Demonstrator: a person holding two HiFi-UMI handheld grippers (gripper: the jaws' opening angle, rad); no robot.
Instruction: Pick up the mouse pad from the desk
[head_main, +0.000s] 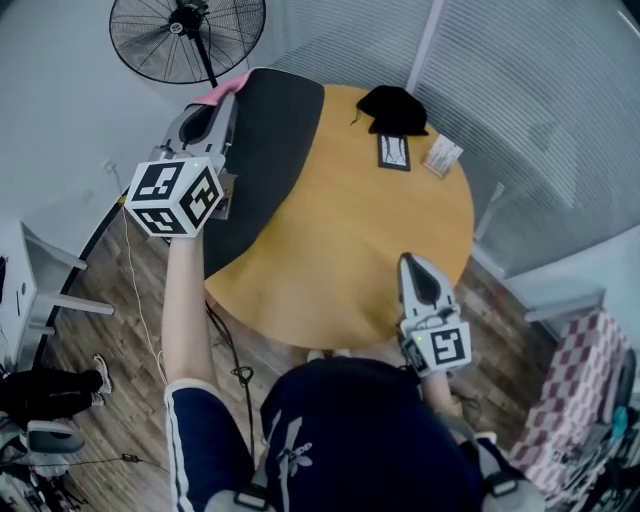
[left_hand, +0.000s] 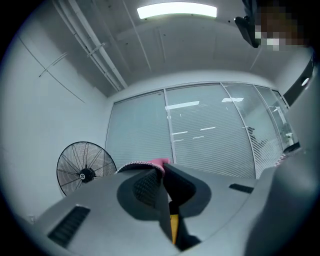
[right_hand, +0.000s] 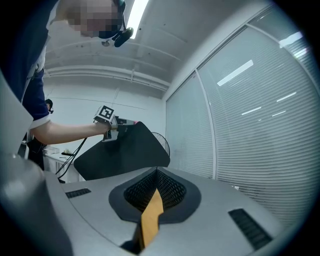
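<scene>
The mouse pad (head_main: 265, 150) is a large black sheet with a pink underside edge. It hangs lifted above the left part of the round yellow table (head_main: 370, 230). My left gripper (head_main: 232, 95) is shut on the pad's far left edge. In the left gripper view the pad (left_hand: 179, 186) runs edge-on between the closed jaws, with pink showing at the tips. My right gripper (head_main: 413, 264) is held near the table's front edge, shut with nothing in it (right_hand: 156, 173). From the right gripper view, the raised pad (right_hand: 125, 150) and the left gripper (right_hand: 119, 123) holding it are on the left.
A black cap (head_main: 392, 108), a dark card (head_main: 394, 152) and a small packet (head_main: 442, 155) lie at the table's far side. A standing fan (head_main: 187, 35) is behind the table on the left. Blinds cover the glass wall (head_main: 540, 110) at the right.
</scene>
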